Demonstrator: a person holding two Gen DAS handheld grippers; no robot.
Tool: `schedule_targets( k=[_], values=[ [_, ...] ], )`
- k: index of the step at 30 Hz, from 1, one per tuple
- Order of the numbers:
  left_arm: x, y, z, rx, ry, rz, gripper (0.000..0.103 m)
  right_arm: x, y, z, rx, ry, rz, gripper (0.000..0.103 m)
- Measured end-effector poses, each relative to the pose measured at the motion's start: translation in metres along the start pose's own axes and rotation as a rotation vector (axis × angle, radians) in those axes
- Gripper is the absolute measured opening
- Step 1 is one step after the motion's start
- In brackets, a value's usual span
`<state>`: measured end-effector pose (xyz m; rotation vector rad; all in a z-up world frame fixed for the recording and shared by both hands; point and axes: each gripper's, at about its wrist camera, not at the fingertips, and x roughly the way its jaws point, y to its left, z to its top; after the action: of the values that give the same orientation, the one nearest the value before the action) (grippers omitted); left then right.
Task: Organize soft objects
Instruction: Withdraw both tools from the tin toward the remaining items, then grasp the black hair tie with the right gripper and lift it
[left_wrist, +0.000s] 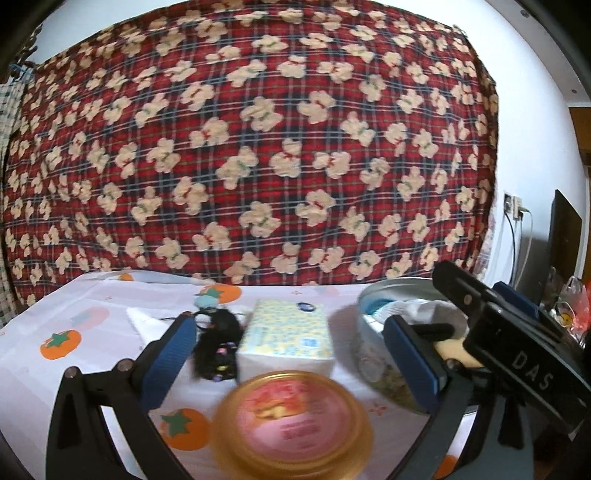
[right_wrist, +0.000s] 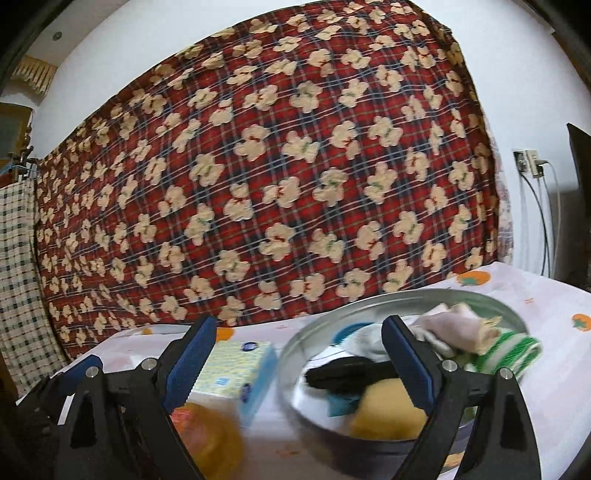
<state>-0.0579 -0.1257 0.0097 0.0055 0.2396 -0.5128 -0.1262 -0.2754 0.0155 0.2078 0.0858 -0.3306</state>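
2 tongs (left_wrist: 288, 354) (right_wrist: 299, 354) apart, empty, metal basin (right_wrist: 369, 299) near table edge (right_wrist: 554, 295).

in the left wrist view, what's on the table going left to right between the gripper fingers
black hair tie bundle → tissue pack → round metal tin, which holds soft things. The gold lid lies nearer, in front of the tissue pack, so it has no clear place in this order.
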Motion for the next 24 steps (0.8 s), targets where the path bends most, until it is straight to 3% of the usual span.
schedule_targets(
  k=[24],
  values=[
    [0.008, 0.124, 0.0, -0.098, 0.025, 0.232, 0.103, 0.039, 0.1, -0.021, -0.023, 0.126, 0.14, 0.093]
  ],
)
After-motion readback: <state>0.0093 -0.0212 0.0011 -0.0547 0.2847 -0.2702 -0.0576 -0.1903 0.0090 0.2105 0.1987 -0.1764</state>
